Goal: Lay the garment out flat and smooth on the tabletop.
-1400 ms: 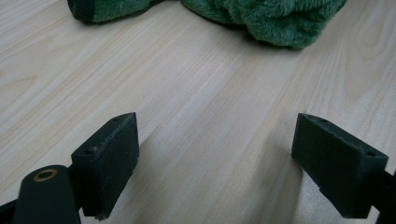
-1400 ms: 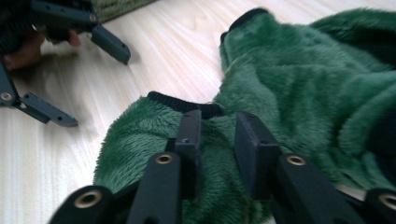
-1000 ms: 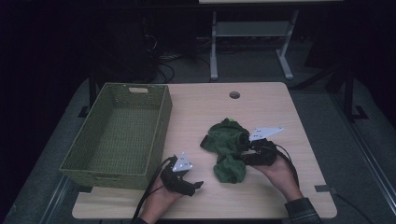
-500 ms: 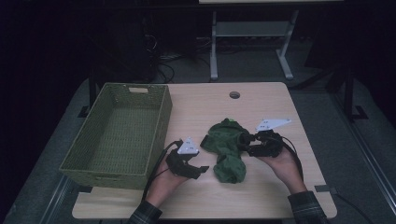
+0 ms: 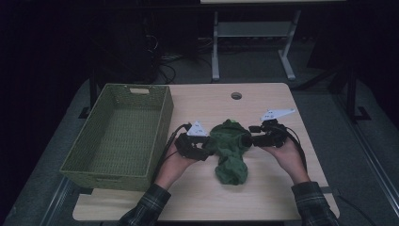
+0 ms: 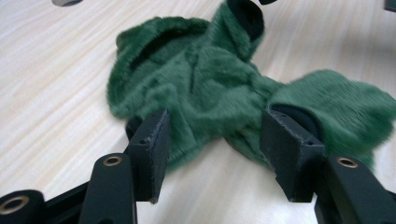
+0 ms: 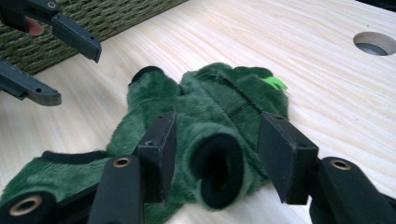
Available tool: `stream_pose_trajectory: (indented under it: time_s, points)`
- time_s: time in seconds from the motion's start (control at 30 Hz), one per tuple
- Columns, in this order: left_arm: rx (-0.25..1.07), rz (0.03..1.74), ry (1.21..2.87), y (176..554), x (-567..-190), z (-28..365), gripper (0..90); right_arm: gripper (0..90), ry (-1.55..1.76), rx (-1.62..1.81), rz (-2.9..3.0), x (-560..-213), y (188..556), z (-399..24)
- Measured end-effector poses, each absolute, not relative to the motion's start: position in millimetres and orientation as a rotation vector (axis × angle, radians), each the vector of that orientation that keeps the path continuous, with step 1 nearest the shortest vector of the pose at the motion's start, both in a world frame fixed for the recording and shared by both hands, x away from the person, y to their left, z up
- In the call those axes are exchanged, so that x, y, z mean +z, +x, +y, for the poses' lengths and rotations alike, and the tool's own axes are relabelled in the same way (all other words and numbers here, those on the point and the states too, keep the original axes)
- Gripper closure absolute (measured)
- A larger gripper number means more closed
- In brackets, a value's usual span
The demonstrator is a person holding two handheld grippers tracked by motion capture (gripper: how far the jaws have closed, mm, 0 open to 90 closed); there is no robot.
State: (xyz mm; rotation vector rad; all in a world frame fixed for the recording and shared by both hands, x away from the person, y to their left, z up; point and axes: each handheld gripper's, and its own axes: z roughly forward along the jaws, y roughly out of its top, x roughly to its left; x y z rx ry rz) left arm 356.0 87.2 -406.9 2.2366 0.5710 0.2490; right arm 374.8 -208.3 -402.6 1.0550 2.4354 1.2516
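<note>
Left hand-held gripper [image 5: 207, 149] sits at the near-left edge of the green plush garment [image 5: 229, 148], its jaws partly apart and just closing in; in the left gripper view the fleece lies between them, yet the pads do not seem to press on it. Right hand-held gripper [image 7: 212, 156] straddles a rolled cuff with a black lining, its jaws about half apart and standing off the cloth on both sides, though the right pad is close enough that I cannot rule out a light touch.

By my reading the work is at an early stage: the garment lies crumpled on the table [image 5: 263, 188], right of the green woven basket [image 5: 117, 136], and neither tool has a firm grip yet. Left to do are 2 secure holds, a lift, and probably straightening or a move into the basket, which has nothing in it.

The garment is soft, deep-pile and floppy, with black-lined openings and a small bright green tag. The basket is rectangular with stiff woven walls. The table is smooth pale wood grain with 1 round cable hole [image 5: 236, 95].
</note>
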Motion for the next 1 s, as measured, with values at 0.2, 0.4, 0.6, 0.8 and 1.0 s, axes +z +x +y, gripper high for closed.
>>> stream_pose_trajectory:
  time_s: [0.2,0.4,0.6,0.8,1.0]
  points:
    - [0.26,0.58,2.23,377.7,-406.8,80.6,46.6,47.4,1.099,1.231,2.423,-405.6,389.2,-213.5]
    - [0.268,0.61,2.224,403.2,-409.3,73.7,49.1,49.1,1.127,1.215,2.394,-410.3,405.3,-215.4]
    - [0.279,0.636,2.219,425.9,-416.0,67.1,52.7,50.9,1.162,1.181,2.401,-421.6,421.2,-213.4]
    - [0.289,0.651,2.238,444.7,-425.0,62.1,53.5,52.7,1.174,1.134,2.425,-432.1,432.7,-210.0]
    - [0.261,0.663,2.271,455.6,-437.5,57.3,54.3,54.2,1.174,1.085,2.475,-444.6,436.8,-208.9]
